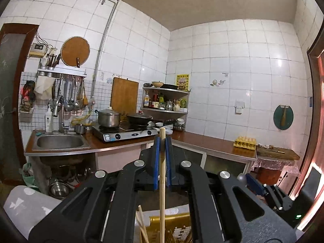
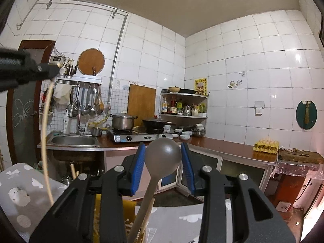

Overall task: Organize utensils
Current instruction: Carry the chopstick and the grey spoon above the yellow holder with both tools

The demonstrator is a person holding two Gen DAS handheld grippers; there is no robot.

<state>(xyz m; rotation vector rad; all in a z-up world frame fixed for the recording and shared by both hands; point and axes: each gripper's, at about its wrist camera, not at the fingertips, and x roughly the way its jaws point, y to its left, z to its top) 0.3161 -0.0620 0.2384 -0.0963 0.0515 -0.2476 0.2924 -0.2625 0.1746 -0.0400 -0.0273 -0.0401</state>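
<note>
We've got the left gripper [image 1: 162,141] clamped on a wooden chopstick [image 1: 162,174], stick upright, lower end running down toward a yellow holder [image 1: 172,222] at the bottom edge. Right gripper [image 2: 163,158] is spread wide; grey spoon [image 2: 162,158] bowl sits between the blue pads [image 2: 137,168], can't tell if it touches either. Looks mid-task: both utensils lifted or just above the holder, nothing visibly slotted yet, more chopsticks [image 1: 141,224] beside it. Around: patterned cloth [image 2: 24,192] under the holder; sink [image 1: 60,141], stove [image 1: 125,134] and egg tray [image 1: 245,141] well apart on the counter, nothing blocking
</note>
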